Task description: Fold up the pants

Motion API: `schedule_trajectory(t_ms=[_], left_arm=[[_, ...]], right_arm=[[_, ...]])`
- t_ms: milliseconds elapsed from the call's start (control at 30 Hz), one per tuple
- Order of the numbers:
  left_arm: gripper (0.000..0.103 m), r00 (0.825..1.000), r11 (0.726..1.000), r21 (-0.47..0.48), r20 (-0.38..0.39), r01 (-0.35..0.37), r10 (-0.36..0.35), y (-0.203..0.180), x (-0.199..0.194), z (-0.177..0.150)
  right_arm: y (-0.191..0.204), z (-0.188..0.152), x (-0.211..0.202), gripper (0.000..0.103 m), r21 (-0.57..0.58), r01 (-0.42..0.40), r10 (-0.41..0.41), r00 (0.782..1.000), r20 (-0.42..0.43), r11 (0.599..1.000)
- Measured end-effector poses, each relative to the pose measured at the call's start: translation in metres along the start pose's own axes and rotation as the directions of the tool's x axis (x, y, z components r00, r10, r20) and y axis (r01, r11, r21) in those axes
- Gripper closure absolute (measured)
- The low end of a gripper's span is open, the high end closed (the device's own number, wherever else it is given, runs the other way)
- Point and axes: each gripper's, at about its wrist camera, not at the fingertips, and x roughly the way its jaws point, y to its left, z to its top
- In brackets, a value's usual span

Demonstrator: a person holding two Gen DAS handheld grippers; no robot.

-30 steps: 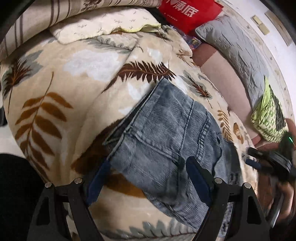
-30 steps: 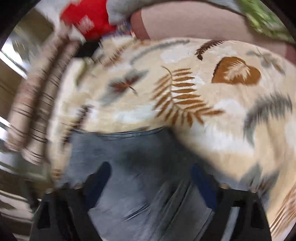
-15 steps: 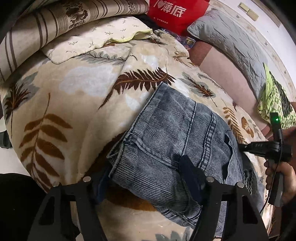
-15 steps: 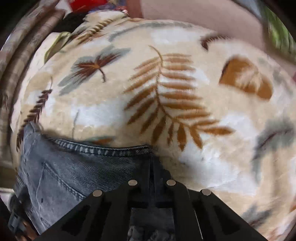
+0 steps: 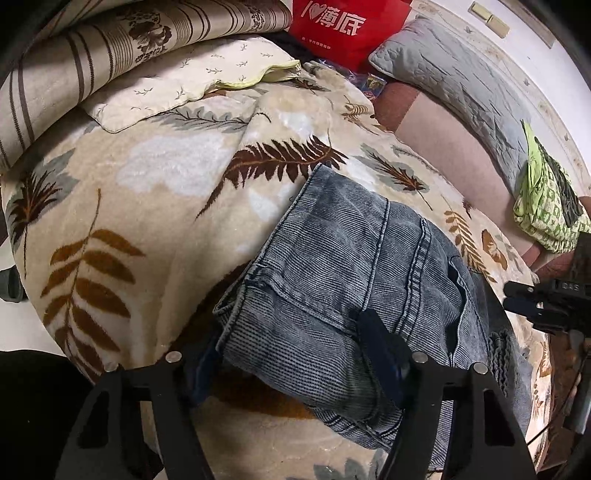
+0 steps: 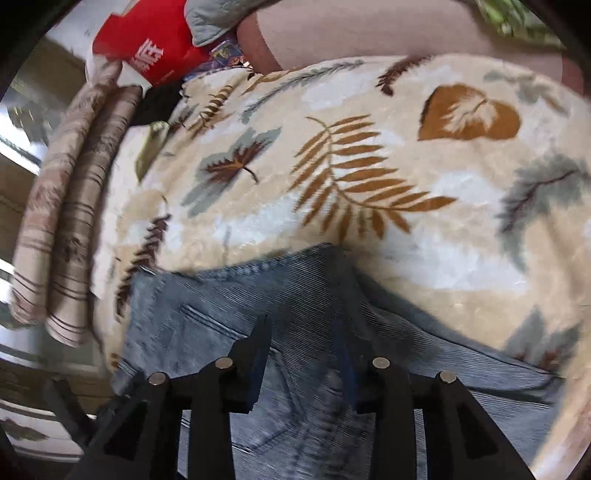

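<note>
Folded blue-grey denim pants lie on a cream blanket with leaf prints. My left gripper is open; its fingers straddle the near folded edge of the pants, one finger under the fabric edge at left, the other resting on top. The right gripper shows at the right edge of the left wrist view. In the right wrist view my right gripper is partly open over the pants, with a fold of denim between its fingers.
A striped cushion, a small cream pillow, a red bag, a grey quilted pillow and a green patterned cloth lie around the blanket. Pink bedding runs along the far side.
The right gripper was shut on the pants half a second ago and has opened. The left gripper has narrowed around the near fold and shifted slightly; the pants lie folded over.
</note>
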Motion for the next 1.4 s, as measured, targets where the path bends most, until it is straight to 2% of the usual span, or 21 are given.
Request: schedule_trajectory(t_ms=[100, 167, 200, 267, 300, 333, 400, 433, 533, 567, 633, 733, 833, 900, 967, 1000, 1067, 1167, 1267, 1300, 1400], left_arm=[[0.031, 1.0, 1.0, 0.011, 0.008, -0.012, 0.012, -0.002, 0.0, -0.001], [0.031, 1.0, 1.0, 0.014, 0.011, -0.016, 0.016, -0.003, 0.0, -0.002], [0.031, 1.0, 1.0, 0.014, 0.013, -0.018, 0.018, -0.003, 0.0, -0.002], [0.031, 1.0, 1.0, 0.018, 0.016, -0.026, 0.025, -0.004, 0.001, -0.002], [0.031, 0.999, 0.999, 0.019, 0.017, -0.028, 0.028, -0.004, 0.0, -0.002], [0.031, 0.999, 0.999, 0.019, 0.018, -0.03, 0.03, -0.005, 0.001, -0.002], [0.03, 0.999, 0.999, 0.019, 0.018, -0.032, 0.032, -0.005, 0.001, -0.002], [0.03, 0.999, 0.999, 0.018, 0.018, -0.031, 0.031, -0.005, 0.001, -0.002], [0.03, 0.999, 0.999, 0.019, 0.018, -0.027, 0.026, -0.004, 0.0, -0.002], [0.03, 1.0, 1.0, 0.018, 0.016, -0.021, 0.021, -0.003, 0.0, -0.001], [0.03, 1.0, 1.0, 0.013, 0.014, -0.012, 0.012, -0.002, 0.0, -0.001], [0.03, 1.0, 1.0, 0.011, 0.012, -0.012, 0.012, -0.002, 0.0, 0.0], [0.03, 1.0, 1.0, 0.003, 0.007, -0.001, 0.001, 0.0, 0.0, 0.0], [0.03, 1.0, 1.0, -0.001, 0.004, 0.01, -0.01, 0.001, 0.0, 0.001], [0.03, 1.0, 1.0, -0.002, 0.002, 0.017, -0.017, 0.002, 0.0, 0.001], [0.03, 1.0, 1.0, -0.001, 0.0, 0.019, -0.019, 0.002, 0.0, 0.001], [0.03, 1.0, 1.0, -0.001, -0.001, 0.025, -0.025, 0.002, 0.001, 0.001], [0.03, 1.0, 1.0, 0.006, -0.002, 0.019, -0.019, 0.001, 0.001, 0.002], [0.03, 1.0, 1.0, 0.001, -0.004, 0.024, -0.024, 0.002, 0.002, 0.003], [0.03, 1.0, 1.0, 0.001, -0.004, 0.025, -0.025, 0.002, 0.002, 0.003], [0.03, 0.999, 0.999, -0.001, -0.005, 0.034, -0.034, 0.004, 0.002, 0.003]], right_arm=[[-0.027, 0.005, 0.03, 0.066, 0.049, 0.077, -0.075, 0.996, -0.051, 0.996], [-0.045, 0.007, 0.034, 0.067, 0.124, 0.02, -0.017, 1.0, -0.021, 0.992], [-0.044, 0.007, 0.028, 0.066, 0.13, 0.02, -0.02, 1.0, -0.003, 0.991], [-0.027, 0.007, 0.015, 0.064, 0.053, 0.099, -0.1, 0.995, 0.019, 0.994], [-0.019, 0.005, 0.007, 0.063, 0.025, 0.089, -0.09, 0.996, 0.025, 0.996], [-0.014, 0.003, 0.002, 0.061, 0.012, 0.06, -0.061, 0.998, 0.032, 0.998], [-0.003, -0.003, -0.007, 0.044, -0.019, 0.041, -0.04, 0.998, 0.043, 0.999], [-0.002, -0.006, -0.005, 0.043, -0.028, 0.049, -0.048, 0.998, 0.037, 0.998], [-0.023, -0.004, 0.02, 0.044, 0.007, 0.129, -0.129, 0.991, -0.038, 0.992], [-0.034, -0.004, 0.027, 0.045, 0.049, 0.123, -0.121, 0.991, -0.053, 0.991], [-0.035, -0.004, 0.016, 0.046, 0.09, 0.091, -0.09, 0.996, -0.013, 0.992], [-0.016, -0.006, 0.003, 0.045, 0.038, 0.116, -0.116, 0.993, 0.003, 0.993], [0.004, -0.005, -0.003, 0.045, -0.004, 0.077, -0.077, 0.997, 0.026, 0.997], [0.007, -0.002, 0.009, 0.044, -0.014, 0.082, -0.082, 0.997, 0.0, 0.997], [-0.009, -0.001, 0.032, 0.043, 0.009, 0.158, -0.157, 0.985, -0.065, 0.987], [-0.017, -0.002, 0.039, 0.044, 0.034, 0.16, -0.157, 0.985, -0.069, 0.987], [-0.012, -0.001, 0.029, 0.043, 0.049, 0.148, -0.147, 0.989, -0.034, 0.988], [0.006, -0.001, 0.016, 0.043, 0.003, 0.156, -0.156, 0.988, -0.015, 0.988], [0.022, -0.002, 0.011, 0.041, -0.028, 0.097, -0.097, 0.995, 0.002, 0.995], [0.025, -0.001, 0.017, 0.04, -0.034, 0.085, -0.086, 0.996, -0.009, 0.996], [0.007, -0.001, 0.053, 0.039, -0.023, 0.121, -0.123, 0.989, -0.082, 0.992]])
